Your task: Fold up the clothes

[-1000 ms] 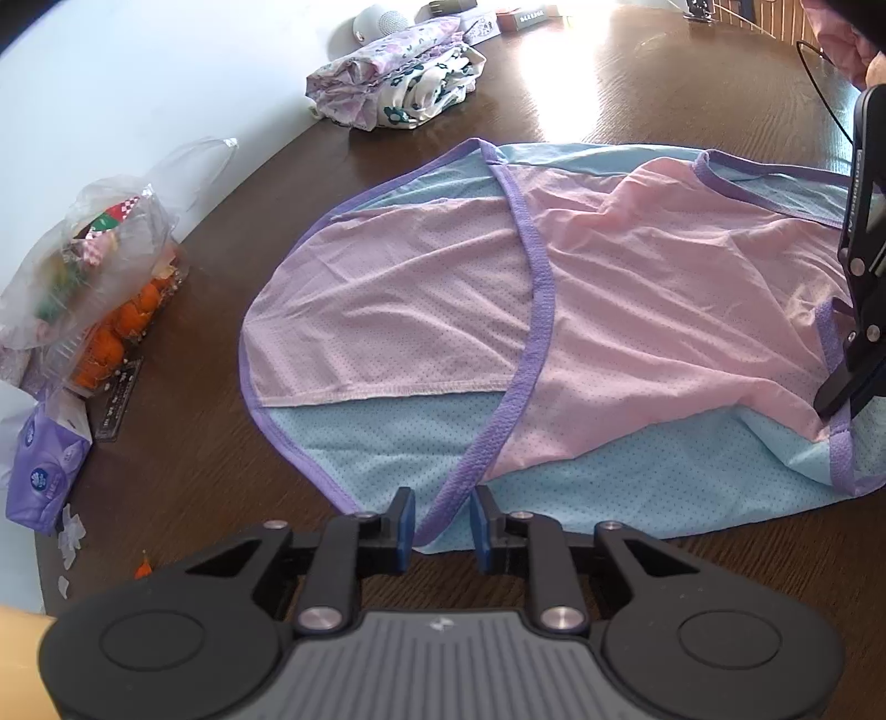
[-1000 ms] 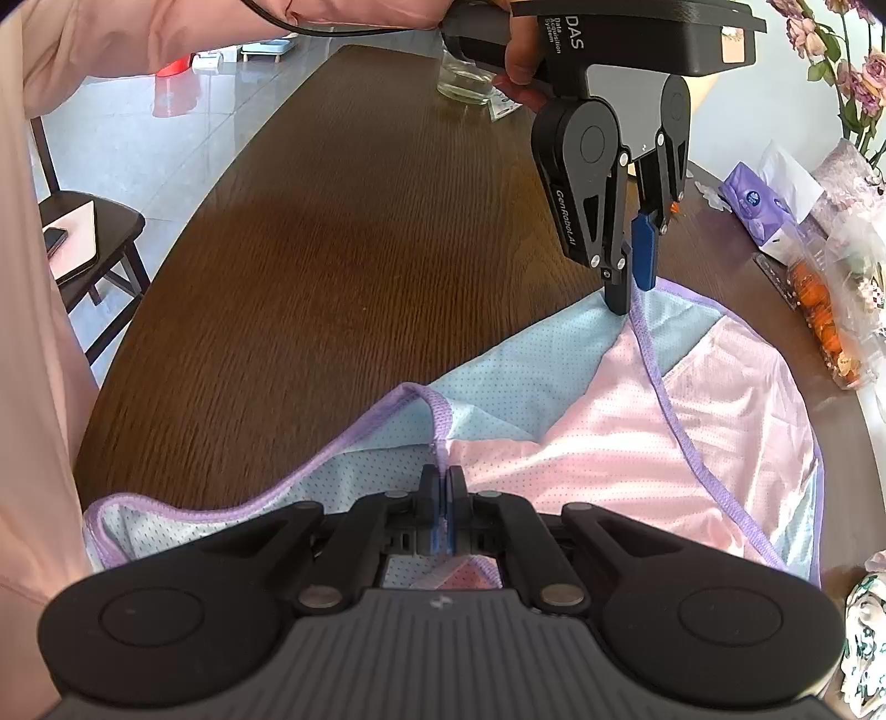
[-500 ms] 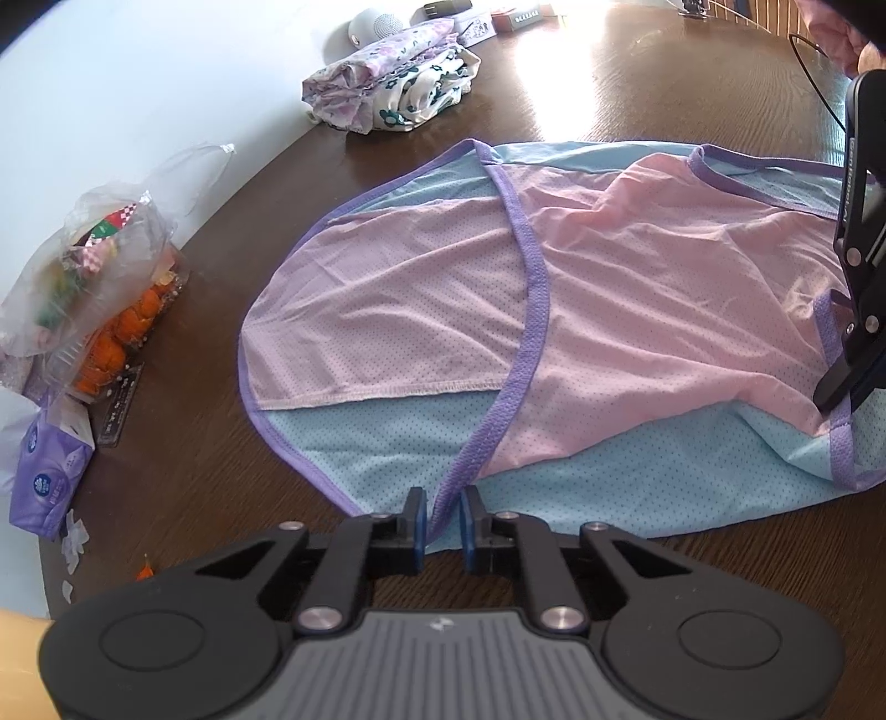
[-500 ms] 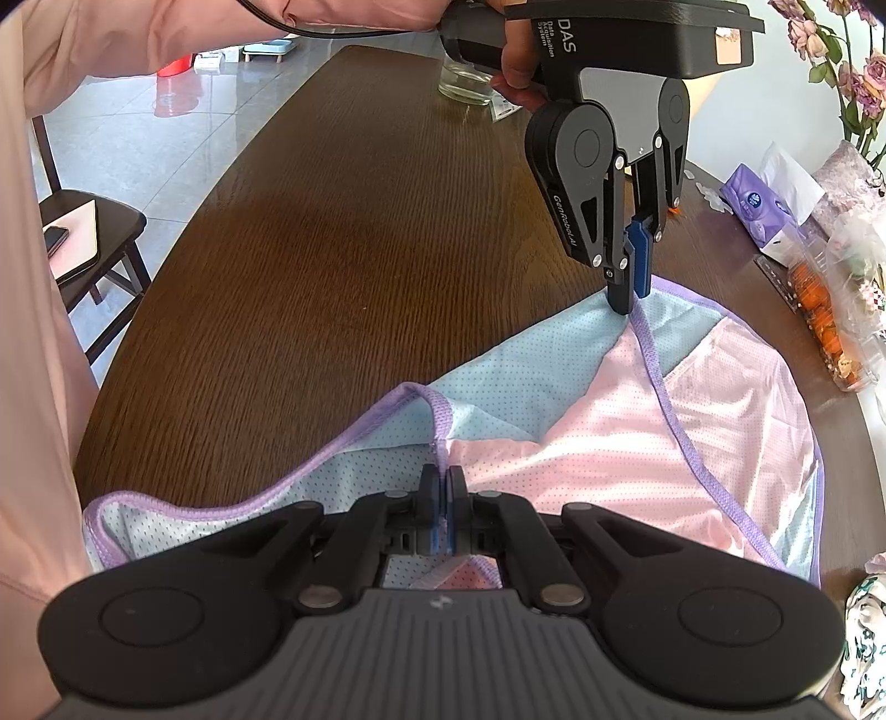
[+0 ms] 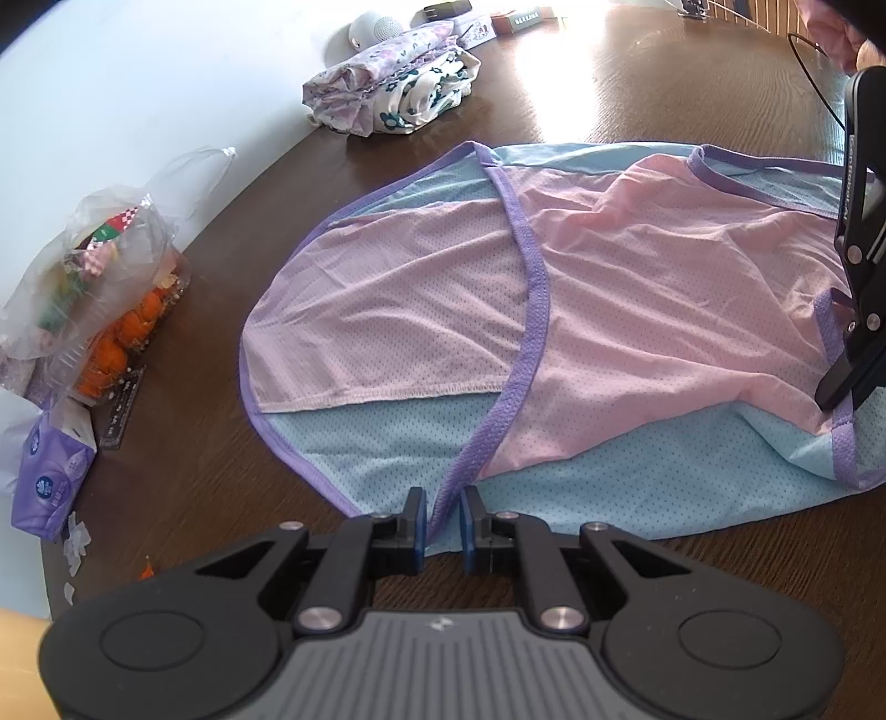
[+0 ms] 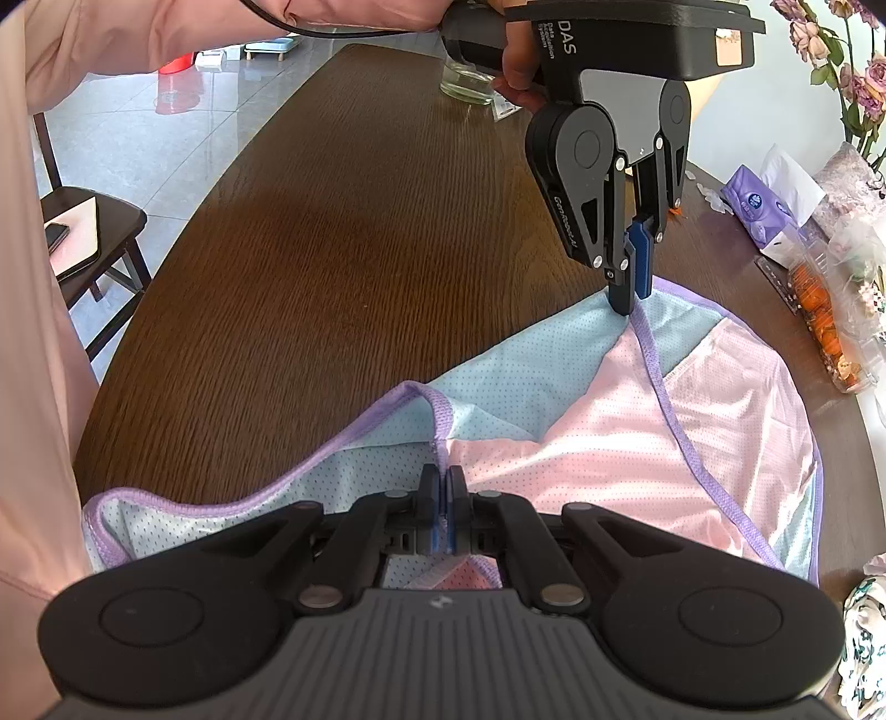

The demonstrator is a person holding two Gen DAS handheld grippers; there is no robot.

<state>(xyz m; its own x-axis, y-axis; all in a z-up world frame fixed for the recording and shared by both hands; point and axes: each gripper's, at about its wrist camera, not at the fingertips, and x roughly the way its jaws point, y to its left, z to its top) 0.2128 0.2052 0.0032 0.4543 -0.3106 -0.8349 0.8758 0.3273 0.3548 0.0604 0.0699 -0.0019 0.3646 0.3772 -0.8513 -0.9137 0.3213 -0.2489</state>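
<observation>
Both tools were on the garment: the left tool point(image 5: 444, 518) had just been closing its jaws and stood nearly together around the purple trim at the near hem, though whether its pads truly pressed the trim could not be told from the left wrist view, where a narrow gap showed on either side of the strip. From the right wrist view that same left tool point(image 6: 631, 293) came down steeply onto the purple band at the garment's far edge. The right tool point(image 6: 441, 512) was clamped tight on a fold of purple-edged fabric, its blue pads pressed together with cloth running between them. The garment point(image 5: 554, 310), a mesh top in pink and pale blue with purple binding, lay spread and slightly wrinkled on the dark wooden worktop point(image 5: 183, 443), one pink panel overlapping the blue layer beneath. A pink sleeve point(image 6: 111, 50) reached across the top of the right wrist view to the hand gripping the left tool. Beyond the garment sat a folded floral bundle point(image 5: 393, 99). Off to the side, near the worktop's edge, lay a clear bag of small oranges point(image 5: 111, 332) and a purple tissue pack point(image 5: 52, 476). A drinking glass point(image 6: 468, 83) stood at the far end, and a wooden chair point(image 6: 94, 232) stood on the tiled floor beside the worktop.
</observation>
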